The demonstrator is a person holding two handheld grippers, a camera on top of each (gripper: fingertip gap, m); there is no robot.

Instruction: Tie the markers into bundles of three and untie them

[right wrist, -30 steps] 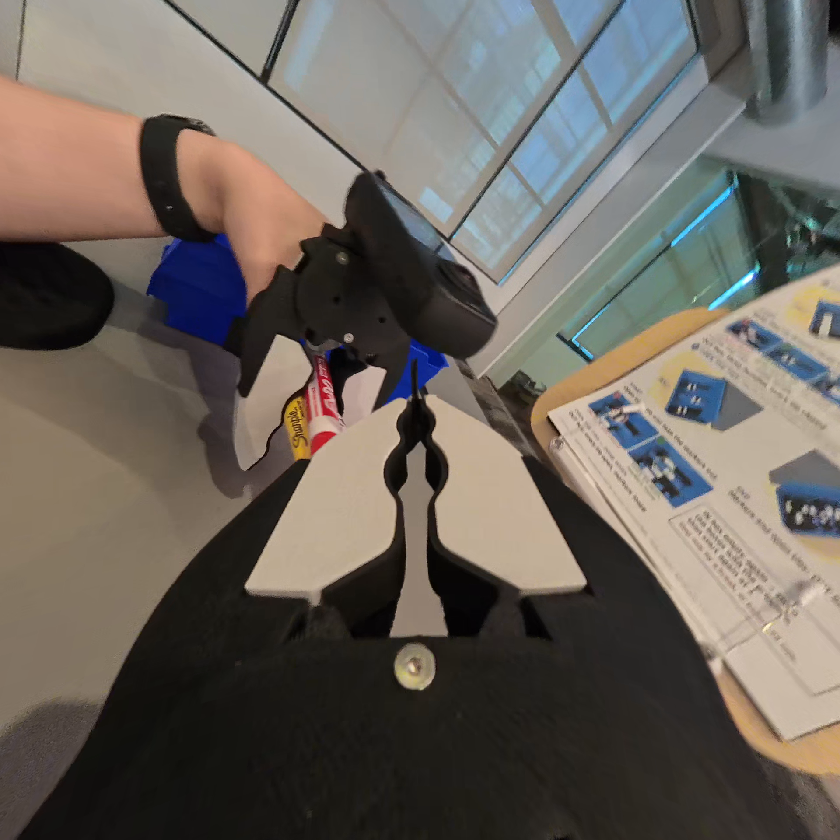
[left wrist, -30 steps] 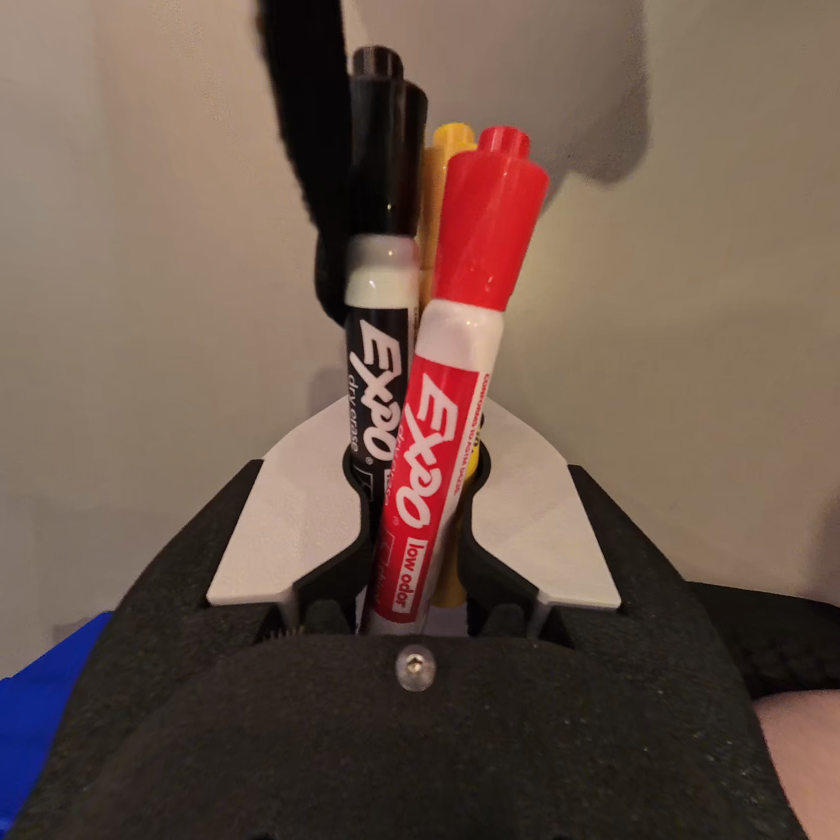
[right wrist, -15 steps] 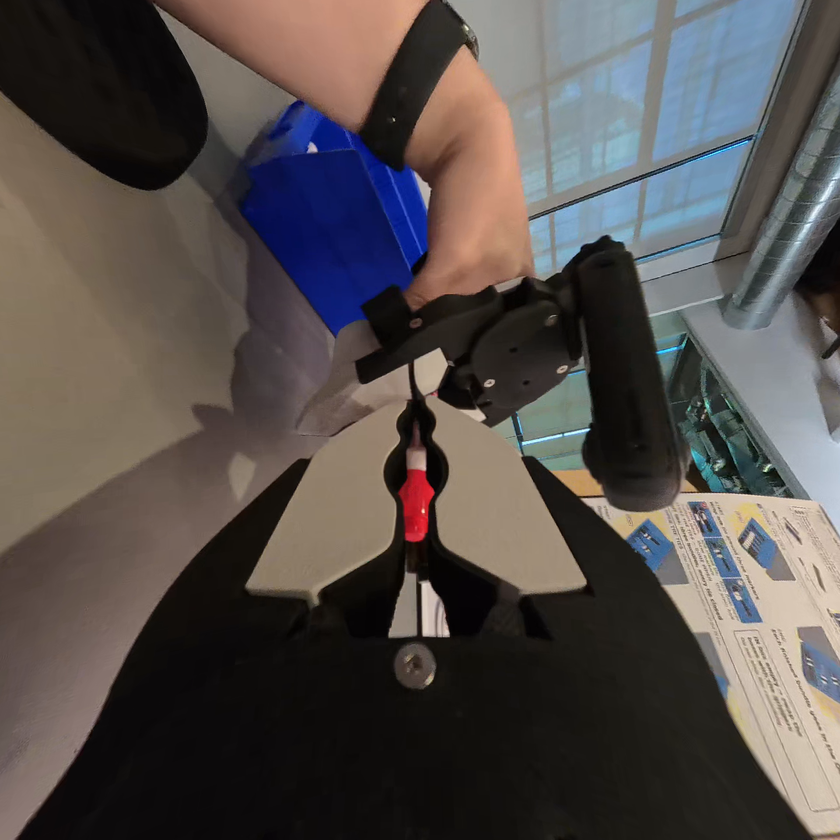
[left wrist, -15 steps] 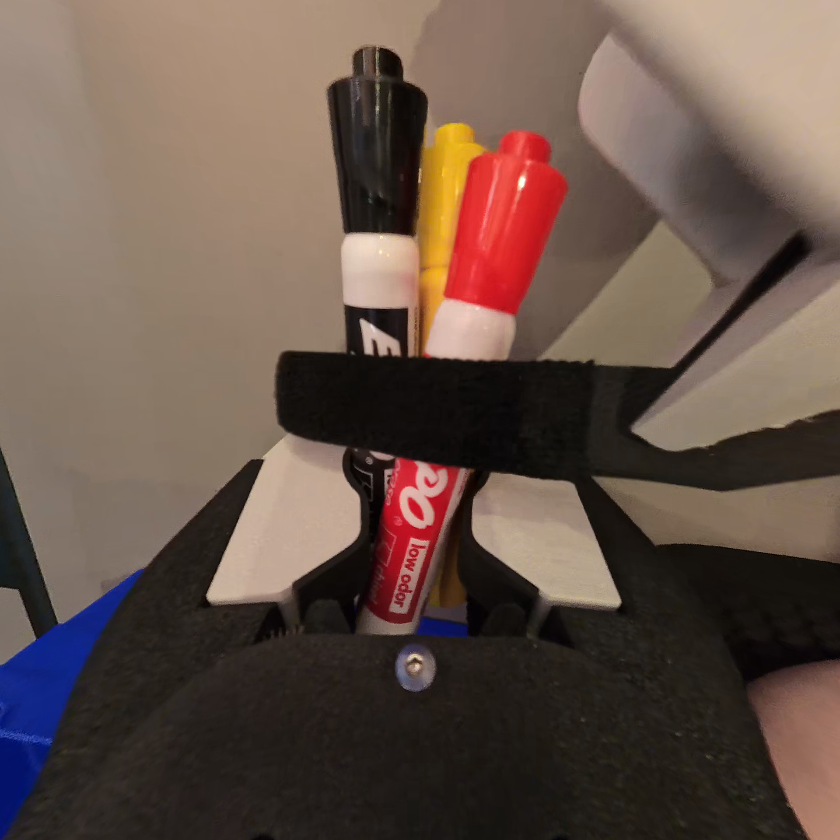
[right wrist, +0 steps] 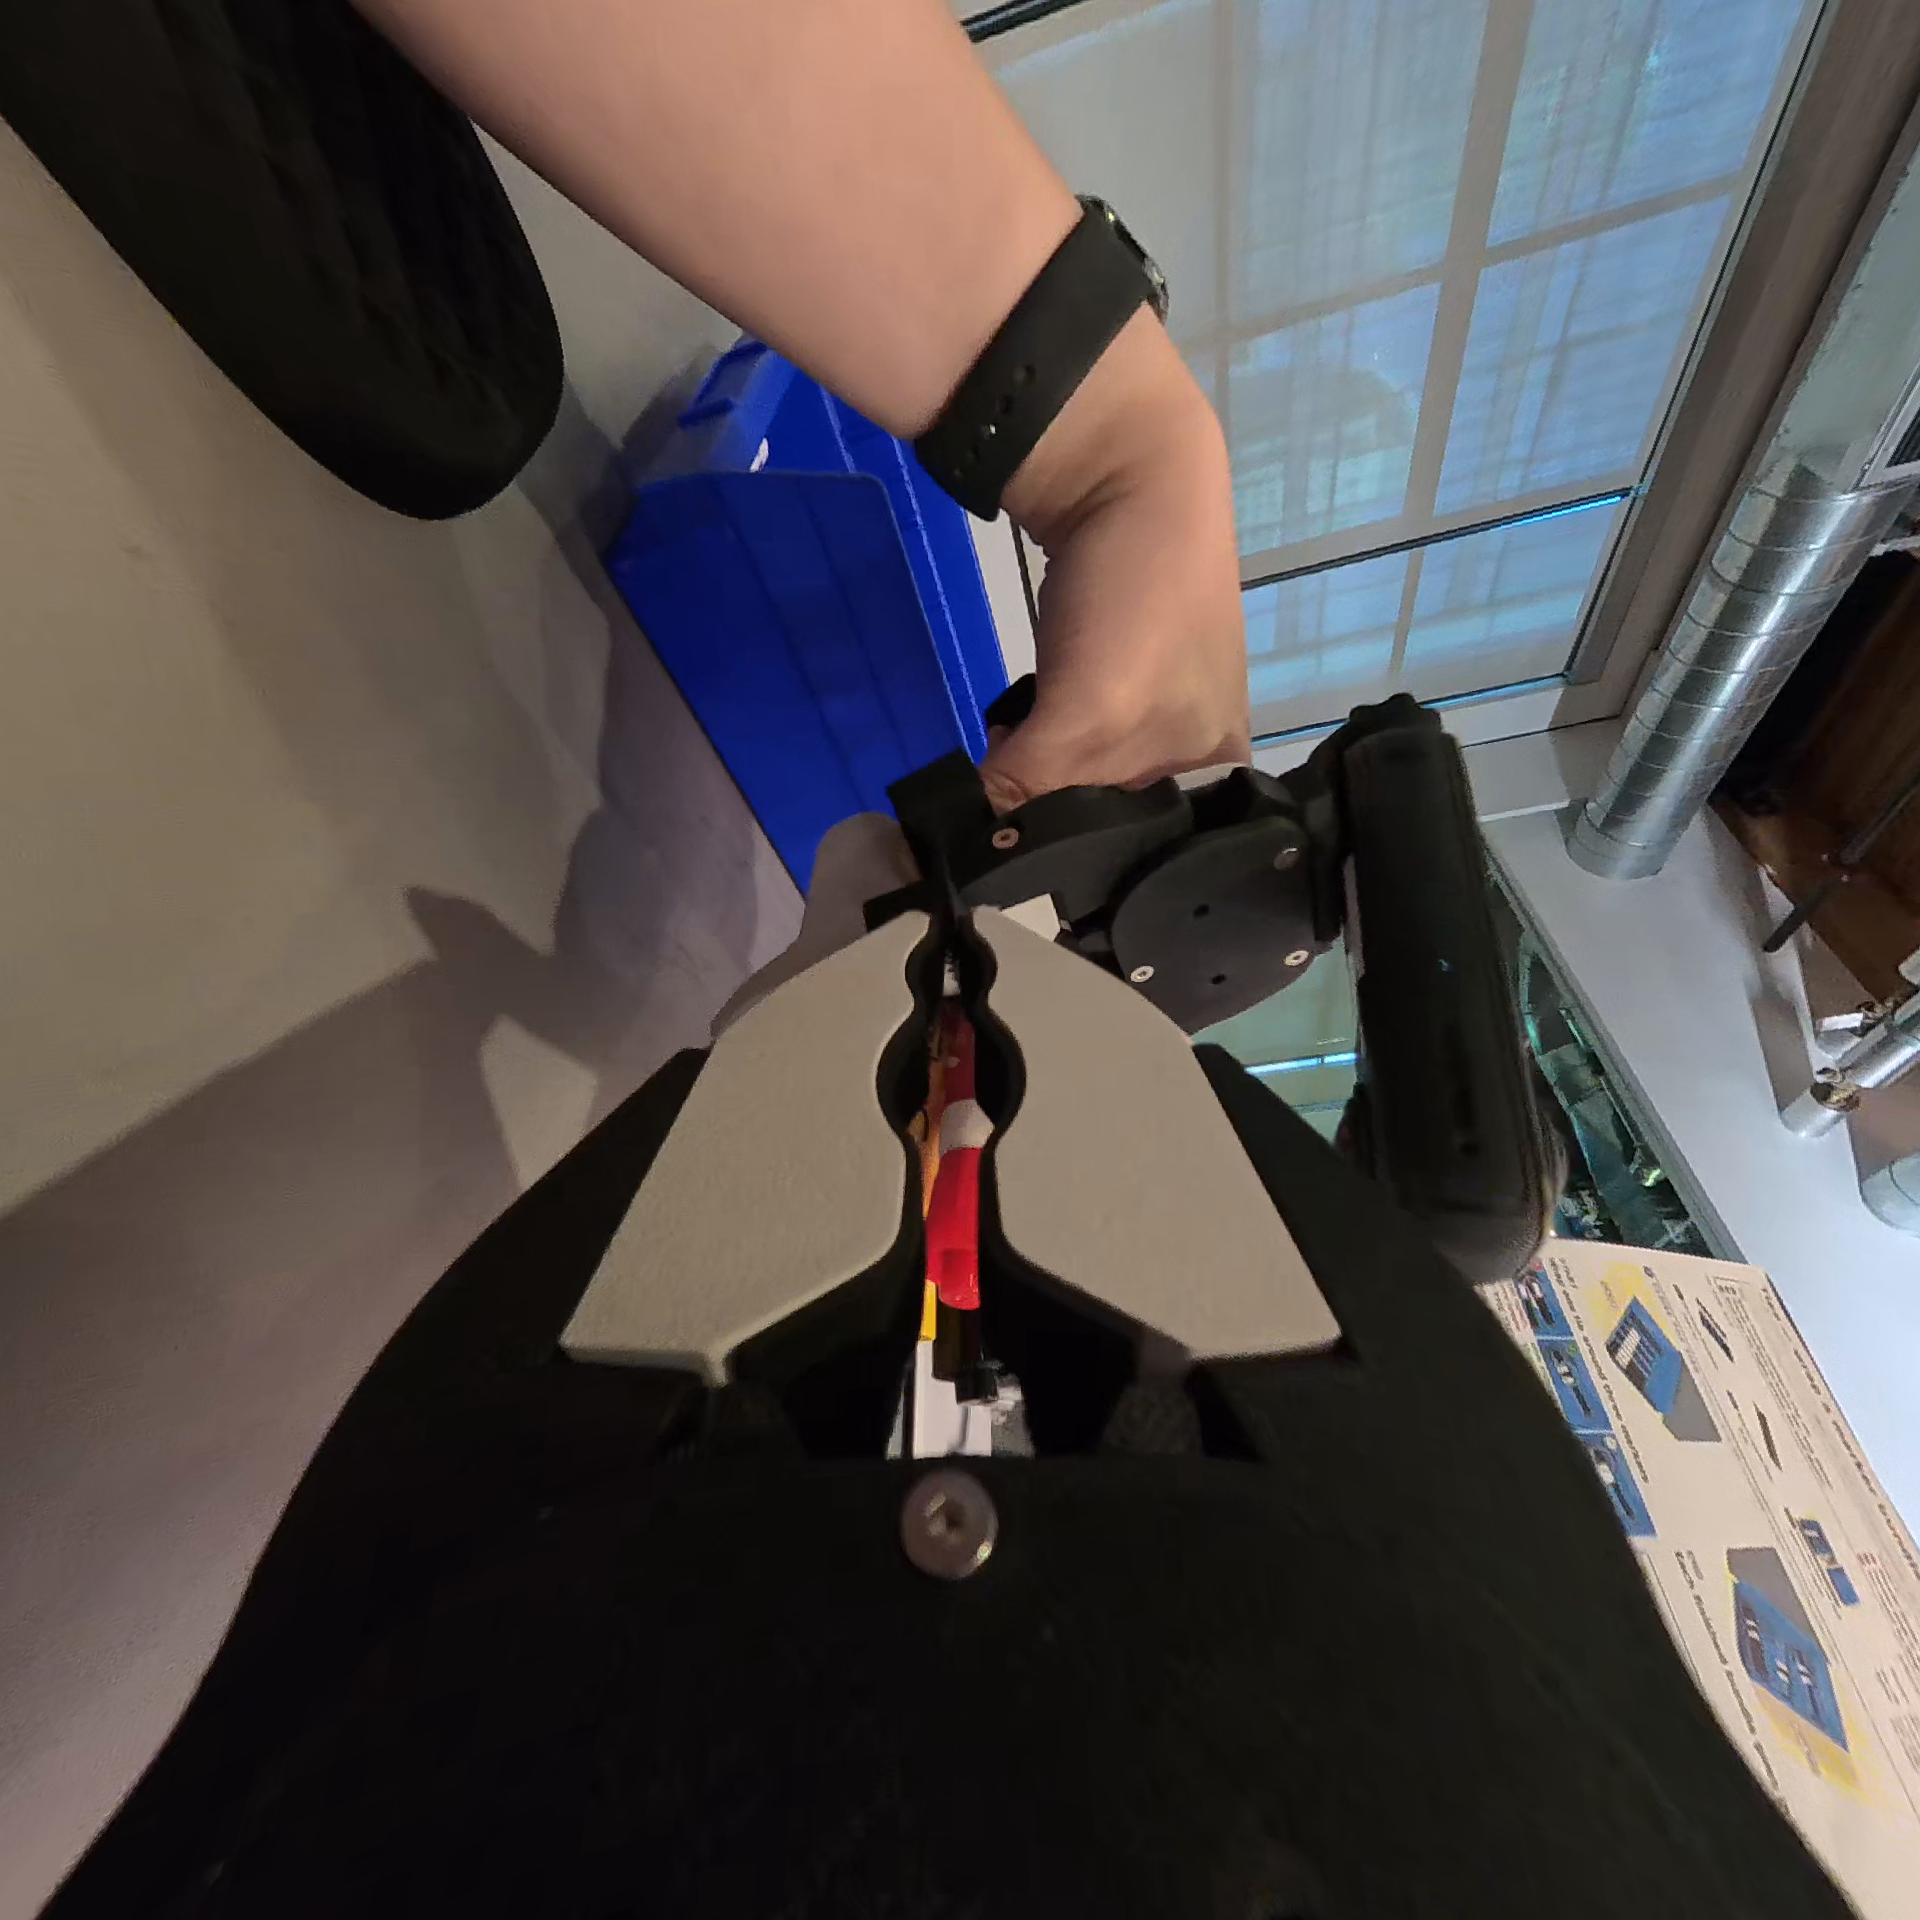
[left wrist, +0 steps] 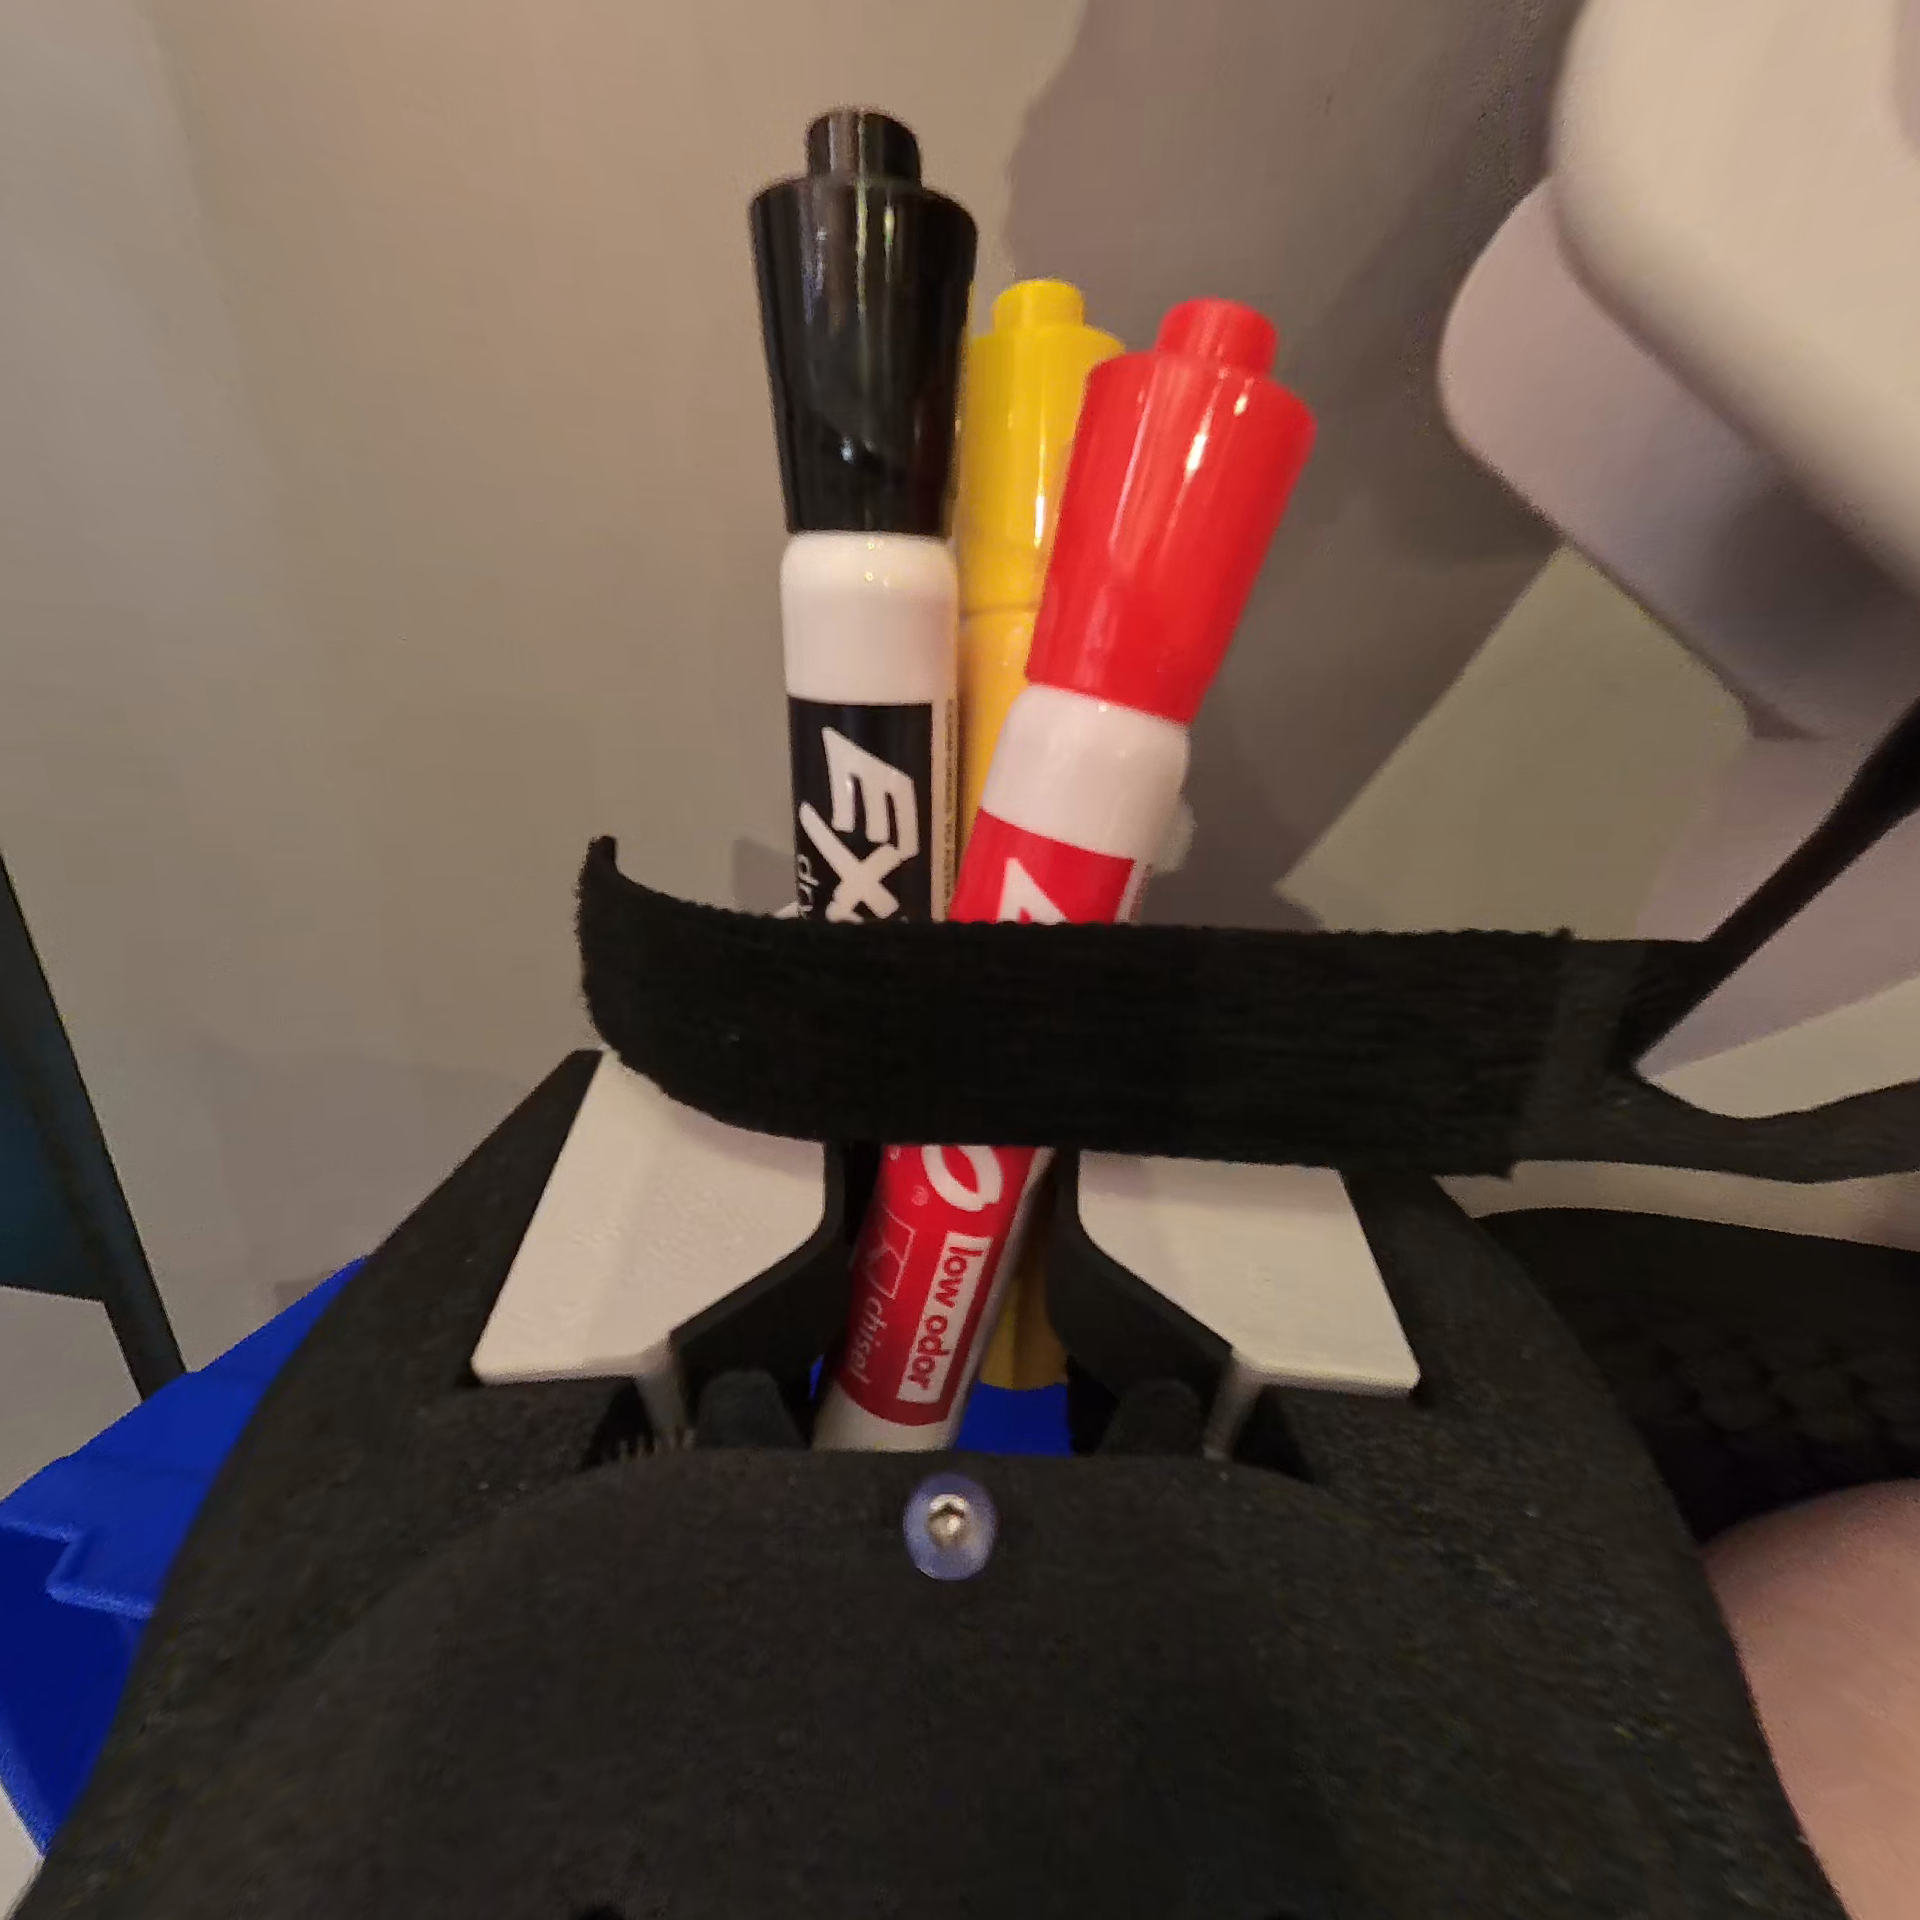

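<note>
- Since half a second ago, the flat black hook-and-loop strap point(left wrist: 1039, 1029) has come lower and nearer the left claw point(left wrist: 951, 1143), now lying just over its fingertips; its free left end curls up past the black marker, where before it ran straight.
- A second ago that strap hung upright behind the markers, with nothing across them.
- In the right wrist view the red cap seen between the right claw's fingers has slid closer to that claw's base, and yellow and black now show beside it.
- Left claw: its two grey fingers are clamped on the marker barrels, which stand straight out ahead of it.
- Right claw point(right wrist: 951, 935): fingers drawn together, tips pinching the strap's thin black tail; it reaches in from the left claw's right side.
- Three markers in all: one black-capped white-barrelled dry-erase marker point(left wrist: 868, 499) at left, one all-yellow marker point(left wrist: 1013, 499) behind in the middle, one red-capped white-barrelled marker point(left wrist: 1143, 623) leaning right in front.
- One strap, crossing in front of the black and red barrels; whether it passes behind the bundle cannot be told.
- One blue plastic bin point(right wrist: 810, 623) lies beyond the left claw; one printed instruction sheet point(right wrist: 1766, 1507) lies right of the right claw.
</note>
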